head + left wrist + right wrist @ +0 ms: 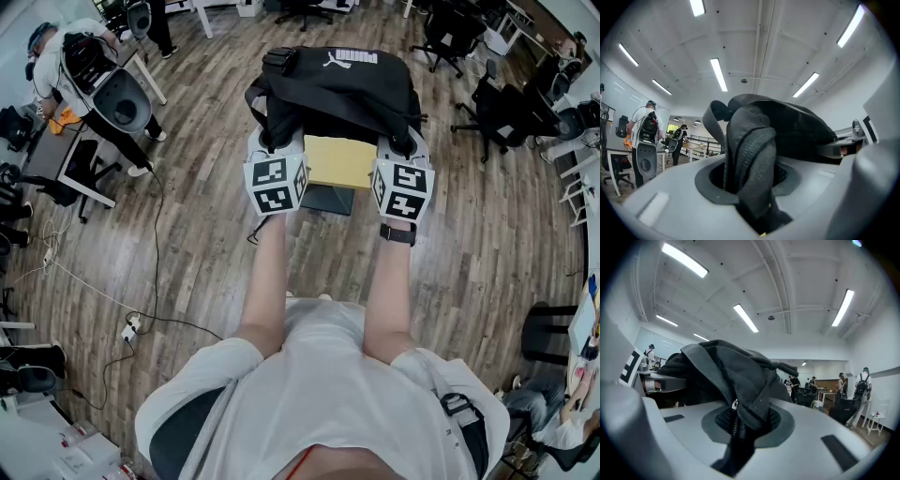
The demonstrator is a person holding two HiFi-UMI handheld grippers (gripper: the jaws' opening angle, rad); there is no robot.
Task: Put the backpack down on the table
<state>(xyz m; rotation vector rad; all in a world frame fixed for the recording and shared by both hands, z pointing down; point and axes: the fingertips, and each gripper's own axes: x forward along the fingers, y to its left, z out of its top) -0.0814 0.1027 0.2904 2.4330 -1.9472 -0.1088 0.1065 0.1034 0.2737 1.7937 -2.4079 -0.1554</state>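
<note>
A black backpack (337, 89) with a white logo hangs in front of me, held up at both sides. My left gripper (272, 142) is shut on a thick fold of its fabric (751, 154) at its left edge. Its right edge, a fold by a zipper (740, 401), is pinched in my right gripper (403, 142). Both grippers point level, with their marker cubes towards me. Below and between them shows the light wooden top of a small table (337, 161). The pack hides the table's far part and both grippers' fingertips.
The floor is wood plank. A person wearing a backpack (84, 61) stands by a desk (47, 155) at the left. Office chairs (497, 103) stand at the right and back. A cable and power strip (129, 330) lie on the floor at my left.
</note>
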